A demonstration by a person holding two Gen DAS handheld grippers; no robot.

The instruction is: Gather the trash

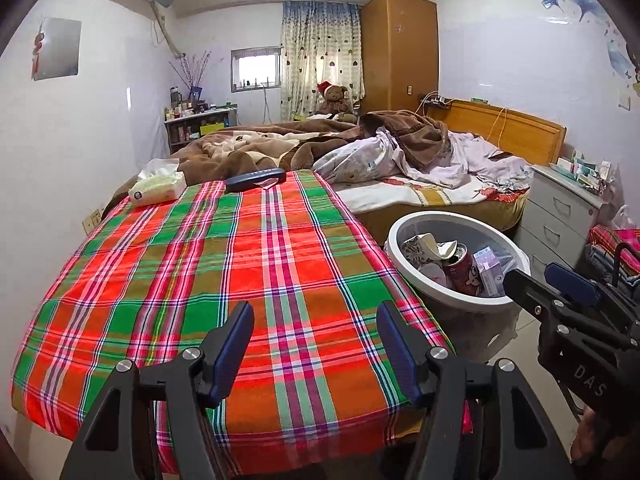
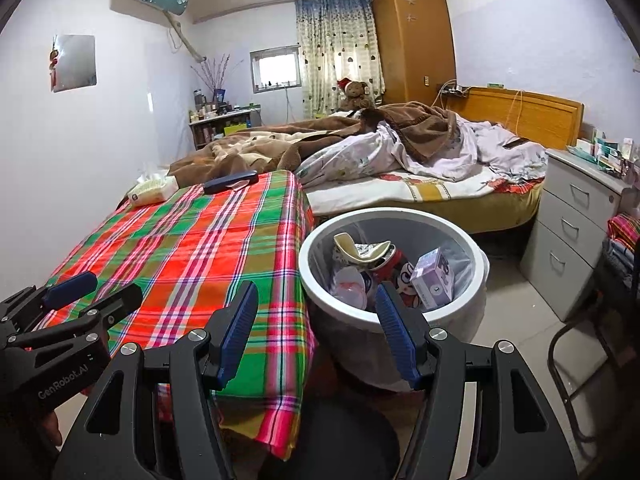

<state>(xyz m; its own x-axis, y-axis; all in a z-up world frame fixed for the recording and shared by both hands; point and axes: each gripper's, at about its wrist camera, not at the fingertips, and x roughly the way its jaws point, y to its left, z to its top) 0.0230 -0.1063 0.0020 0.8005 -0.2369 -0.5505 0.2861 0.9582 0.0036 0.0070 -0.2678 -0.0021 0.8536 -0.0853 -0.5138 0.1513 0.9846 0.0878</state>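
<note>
Left wrist view: 2 claws are seen open, empty.
Left claw (image 1: 316,344): nearer the dark case (image 1: 255,179), lying crosswise beyond on the bench (image 1: 120,280).
Right claw (image 2: 316,332): held by the bin (image 2: 400,216).

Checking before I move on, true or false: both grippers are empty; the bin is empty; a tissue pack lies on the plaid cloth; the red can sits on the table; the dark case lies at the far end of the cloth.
1. Both grippers are empty. True: the left gripper and the right gripper stand open with nothing between the fingers.
2. The bin is empty. False: the trash bin holds trash, including a red can and a purple box.
3. A tissue pack lies on the plaid cloth. True: the tissue pack sits at its far left corner.
4. The red can sits on the table. False: it is inside the bin.
5. The dark case lies at the far end of the plaid cloth. True.
</note>
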